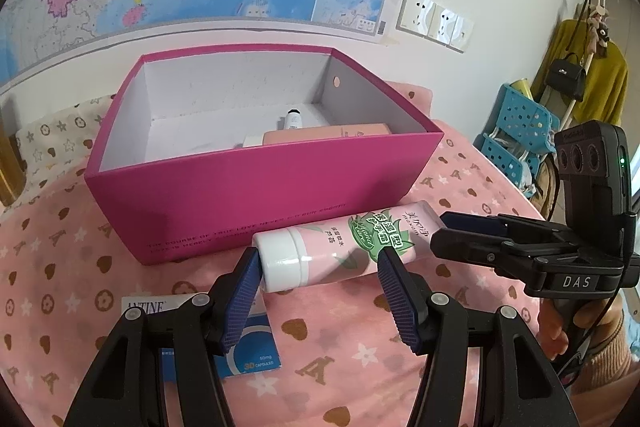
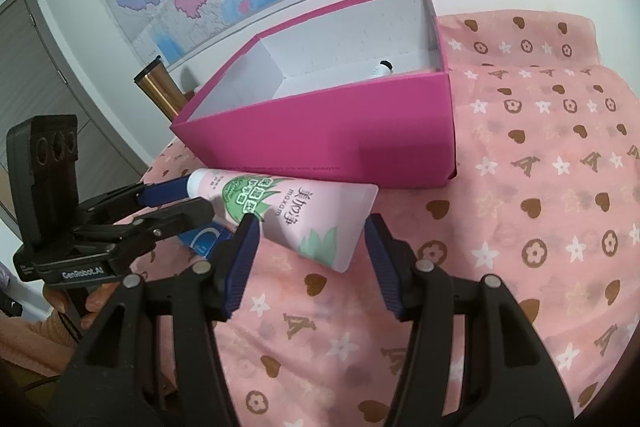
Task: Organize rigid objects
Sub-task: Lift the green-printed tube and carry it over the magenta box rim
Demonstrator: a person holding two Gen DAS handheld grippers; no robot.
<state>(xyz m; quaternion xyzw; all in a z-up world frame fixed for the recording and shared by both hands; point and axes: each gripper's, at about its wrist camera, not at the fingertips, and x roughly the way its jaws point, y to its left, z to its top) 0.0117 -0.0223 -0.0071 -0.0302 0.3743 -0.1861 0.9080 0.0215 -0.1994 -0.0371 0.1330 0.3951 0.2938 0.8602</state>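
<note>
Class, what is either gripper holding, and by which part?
Cannot be told: left gripper flanks the cap end of the hand cream tube, right gripper its crimped end.

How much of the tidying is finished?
Done: a pink bottle and a small white tube lie in the pink box. In hand: the hand cream tube lies on the blanket outside it, with the left gripper and right gripper open at its ends. Left: that tube and the blue medicine box.

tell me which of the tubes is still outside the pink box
The pink tube with green leaf print and white cap, lying on the bedspread against the box's front wall. The peach tube and small white tube already lie inside the pink box.
</note>
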